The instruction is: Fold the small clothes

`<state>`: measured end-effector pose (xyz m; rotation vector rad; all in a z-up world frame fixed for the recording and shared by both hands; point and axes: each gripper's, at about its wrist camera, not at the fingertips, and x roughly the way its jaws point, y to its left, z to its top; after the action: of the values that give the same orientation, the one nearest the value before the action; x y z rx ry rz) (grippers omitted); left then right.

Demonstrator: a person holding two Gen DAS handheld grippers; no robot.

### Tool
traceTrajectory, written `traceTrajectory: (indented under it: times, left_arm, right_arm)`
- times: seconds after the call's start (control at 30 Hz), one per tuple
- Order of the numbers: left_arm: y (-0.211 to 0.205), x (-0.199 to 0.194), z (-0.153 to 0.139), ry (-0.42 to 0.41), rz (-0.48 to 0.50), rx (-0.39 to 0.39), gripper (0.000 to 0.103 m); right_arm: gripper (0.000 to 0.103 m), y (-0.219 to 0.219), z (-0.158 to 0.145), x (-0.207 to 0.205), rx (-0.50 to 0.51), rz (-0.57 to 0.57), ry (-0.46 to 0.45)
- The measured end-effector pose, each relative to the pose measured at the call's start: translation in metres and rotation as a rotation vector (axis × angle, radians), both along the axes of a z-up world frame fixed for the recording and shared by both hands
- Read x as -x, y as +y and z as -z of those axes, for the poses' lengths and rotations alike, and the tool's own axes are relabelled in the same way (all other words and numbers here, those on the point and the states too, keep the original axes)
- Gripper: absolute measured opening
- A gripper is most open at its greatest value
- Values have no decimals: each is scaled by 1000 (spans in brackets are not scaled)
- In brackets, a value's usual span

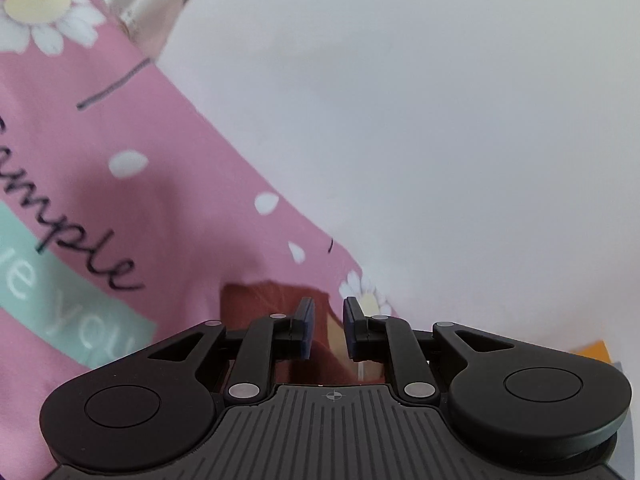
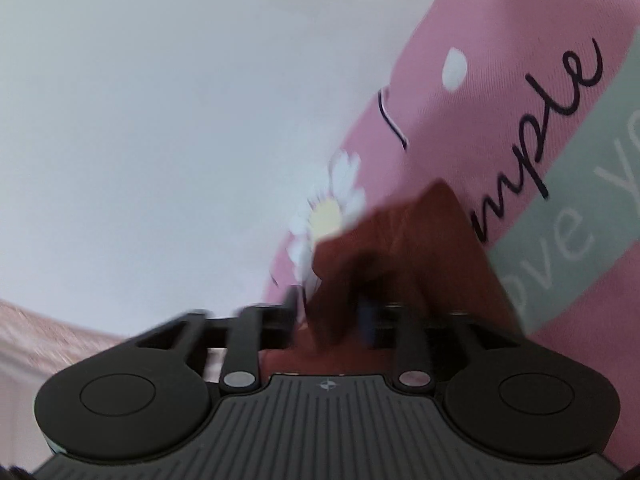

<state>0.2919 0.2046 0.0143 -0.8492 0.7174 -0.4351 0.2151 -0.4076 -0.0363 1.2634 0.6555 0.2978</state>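
Probably early or mid-fold: brown garment bunched over pink printed cloth beside white wall, no neat fold visible. Left gripper slightly parted, brown fabric behind the gap, nothing clearly pinched. Right gripper blurred, half hidden by garment; grip impossible to tell.
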Motion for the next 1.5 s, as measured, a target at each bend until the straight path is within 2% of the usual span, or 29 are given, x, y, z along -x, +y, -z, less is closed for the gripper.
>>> traceTrajectory:
  times: [0.03, 0.13, 0.17, 0.3, 0.37, 0.53, 0.63, 0.7, 0.73, 0.8, 0.83, 0.87, 0.97, 1.0, 1.07, 1.13, 1.27, 1.33, 1.43, 1.5]
  left_arm:
    - [2, 5, -4, -21, 5, -5, 83]
    - [5, 27, -14, -77, 13, -61, 103]
    - [4, 34, -16, -93, 22, -77, 103]
    - [-8, 53, -22, -130, 72, -161, 103]
    - [-22, 55, -21, -130, 84, -226, 103]
    - [-64, 37, -20, -86, 84, -399, 103]
    - [-90, 20, -16, -80, 46, -541, 103]
    - [-104, 4, -8, -60, 42, -607, 103]
    - [-110, -2, -2, -43, 40, -644, 103]
    - [-122, -11, 9, -1, 19, -765, 103]
    - [-126, -15, 16, 24, 3, -833, 103]
    - [-128, -17, 22, 37, 4, -876, 103]
    - [-118, -12, 31, 4, 0, -884, 103]
    - [-114, -10, 32, 2, -5, -879, 103]
    - [-109, -12, 37, 12, -14, -855, 103]
    - [-104, -12, 40, 21, -24, -819, 103]
    - [-98, -8, 42, 20, -36, -805, 103]
    - [-99, -3, 39, 17, -41, -811, 103]
    - [-98, 2, 39, 17, -55, -810, 103]
    - [-96, 3, 39, 21, -57, -809, 103]
  right_arm:
    - [70, -5, -1, 2, -11, 37, -21]
    - [71, -15, -5, 4, -40, 62, -44]
    - [71, -14, -9, 6, -9, 47, -48]
    - [71, 5, -33, 22, 213, -40, -88]
    - [71, 16, -43, 30, 326, -45, -100]
    - [73, 35, -50, 30, 566, -28, -47]
    - [71, 59, -46, 18, 721, -38, -30]
    - [66, 71, -40, 12, 800, -48, -23]
    - [59, 72, -38, 16, 830, -60, -19]
    - [32, 87, -30, 11, 933, -72, -3]
    - [13, 93, -30, 13, 1000, -72, 0]
    - [10, 96, -31, 14, 1051, -67, -17]
    - [8, 86, -41, 21, 1019, 9, -75]
    - [8, 82, -40, 19, 1008, 14, -60]
    - [8, 86, -31, 11, 1049, -25, -8]
    - [8, 90, -26, 12, 1080, -22, -16]
    - [8, 82, -33, 15, 1043, 32, -2]
    - [8, 85, -33, 15, 1095, 28, 18]
    - [8, 91, -37, 23, 1229, 44, 43]
    - [8, 90, -38, 28, 1250, 42, 48]
